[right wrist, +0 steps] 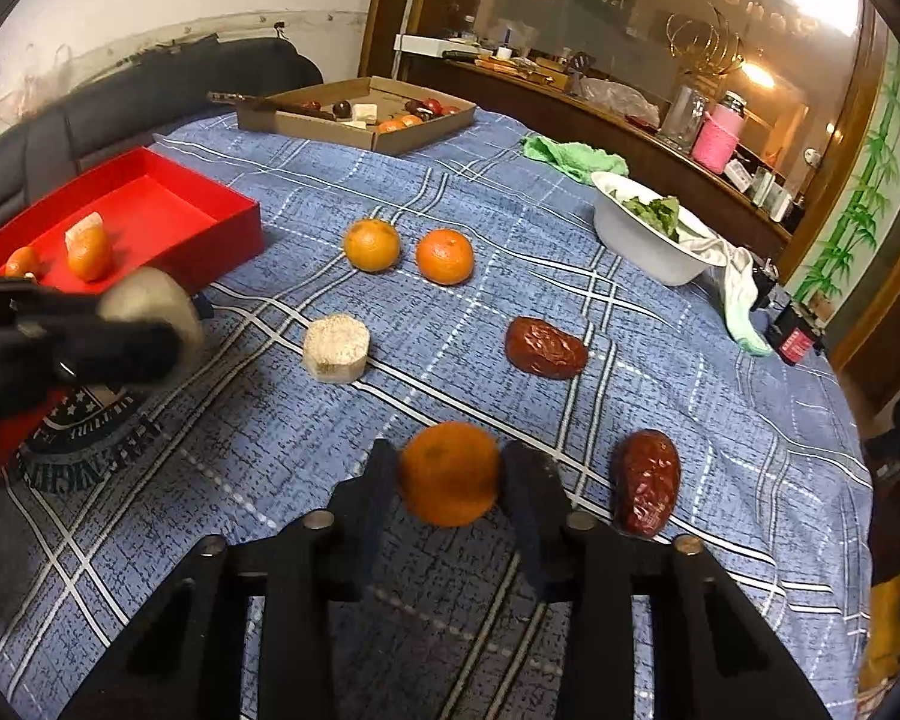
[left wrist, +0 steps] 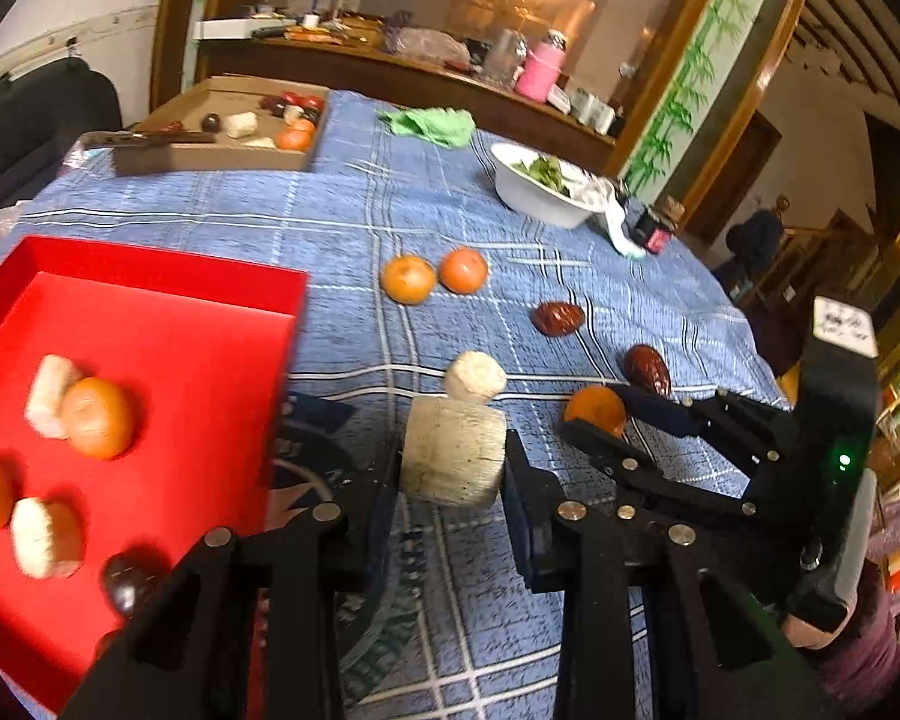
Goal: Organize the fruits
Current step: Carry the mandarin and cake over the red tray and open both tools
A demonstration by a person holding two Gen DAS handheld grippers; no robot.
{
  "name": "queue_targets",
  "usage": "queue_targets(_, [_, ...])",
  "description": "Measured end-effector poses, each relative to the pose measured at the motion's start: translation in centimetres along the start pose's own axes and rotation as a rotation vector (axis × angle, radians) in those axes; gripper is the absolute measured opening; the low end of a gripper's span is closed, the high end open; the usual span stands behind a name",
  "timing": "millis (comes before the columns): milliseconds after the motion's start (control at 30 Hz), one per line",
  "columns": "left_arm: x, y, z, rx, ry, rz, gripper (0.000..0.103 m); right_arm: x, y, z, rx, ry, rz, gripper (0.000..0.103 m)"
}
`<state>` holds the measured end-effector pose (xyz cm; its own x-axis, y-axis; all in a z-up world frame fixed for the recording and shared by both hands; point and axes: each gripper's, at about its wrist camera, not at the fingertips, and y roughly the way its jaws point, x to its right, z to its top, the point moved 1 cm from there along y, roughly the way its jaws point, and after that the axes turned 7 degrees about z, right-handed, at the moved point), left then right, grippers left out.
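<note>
Left claw [left wrist: 453, 468] is clamped on a pale cylindrical chunk [left wrist: 453, 459], possibly peeled sugarcane or similar; it looks lifted clear of the blue plaid cloth on the table [left wrist: 354, 228], at lower centre of the left wrist view, just right of the red tray [left wrist: 150, 264]. Right claw [right wrist: 450, 477] has both pads against a mandarin [right wrist: 450, 474] at lower centre of the right wrist view; cannot tell whether it is off the cloth yet. Tray at lower left already holds mandarins, pale chunks and a dark fruit. Loose on the cloth: two mandarins [right wrist: 372, 245], one pale chunk [right wrist: 336, 348], two red dates [right wrist: 545, 348]. Judgement: step in hand is carrying both pieces to the tray. Left load should clear the near tray wall before going in, then be released low over a bare patch so it does not knock the fruit inside. Mandarin is round and soft: hold it lightly, keep it level, and route the right claw behind the left so the two do not collide
</note>
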<state>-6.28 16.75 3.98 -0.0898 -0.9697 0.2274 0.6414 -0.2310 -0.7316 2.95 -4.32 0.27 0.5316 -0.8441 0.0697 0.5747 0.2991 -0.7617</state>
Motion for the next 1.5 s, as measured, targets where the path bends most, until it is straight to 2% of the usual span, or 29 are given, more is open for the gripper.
queue_targets(333, [-4.9, -4.2, -0.1, 0.082, -0.110, 0.035, 0.031, 1.1, -2.6, -0.5, 0.032, 0.155, 0.093, 0.037])
queue_targets(467, [-8.6, -5.8, -0.2, 0.112, -0.184, 0.095, 0.031, -0.1, -4.5, 0.7, 0.071, 0.169, 0.140, 0.037])
queue_targets(633, [-13.0, -7.4, -0.3, 0.141, -0.269, 0.190, 0.031, -3.6, -6.1, 3.8, 0.122, 0.144, 0.263, 0.037])
queue_targets(800, [-17.0, -7.9, -0.8, 0.148, -0.342, 0.269, 0.031, -8.6, -4.6, 6.7, 0.098, 0.123, 0.418, 0.037])
queue_targets(1000, [-19.6, -7.0, -1.4, 0.117, -0.377, 0.288, 0.032, -14.7, -0.9, 8.4, 0.036, 0.048, 0.439, 0.038])
queue_targets(1167, [-20.5, -6.6, -1.6, 0.119, -0.400, 0.269, 0.033, -17.5, 1.8, 8.9, -0.006, -0.016, 0.399, 0.040])
queue_targets(1267, [-20.6, -7.1, -1.5, 0.132, -0.396, 0.271, 0.047, -18.0, 2.5, 9.0, -0.013, -0.029, 0.393, 0.043])
queue_targets(1333, [-20.3, -7.4, -1.4, 0.138, -0.385, 0.302, 0.051, -18.2, 2.1, 9.0, 0.002, -0.038, 0.387, 0.054])
queue_targets(1400, [-20.0, -7.6, -1.2, 0.142, -0.380, 0.331, 0.057, -18.1, 1.4, 9.1, 0.028, -0.041, 0.377, 0.060])
queue_targets(1467, [-19.1, -8.1, -1.0, 0.155, -0.351, 0.381, 0.071, -17.7, 0.5, 9.0, 0.057, -0.031, 0.372, 0.060])
queue_targets(1500, [-18.5, -8.3, -0.8, 0.163, -0.335, 0.414, 0.074, -17.3, 0.0, 8.8, 0.068, -0.020, 0.368, 0.060])
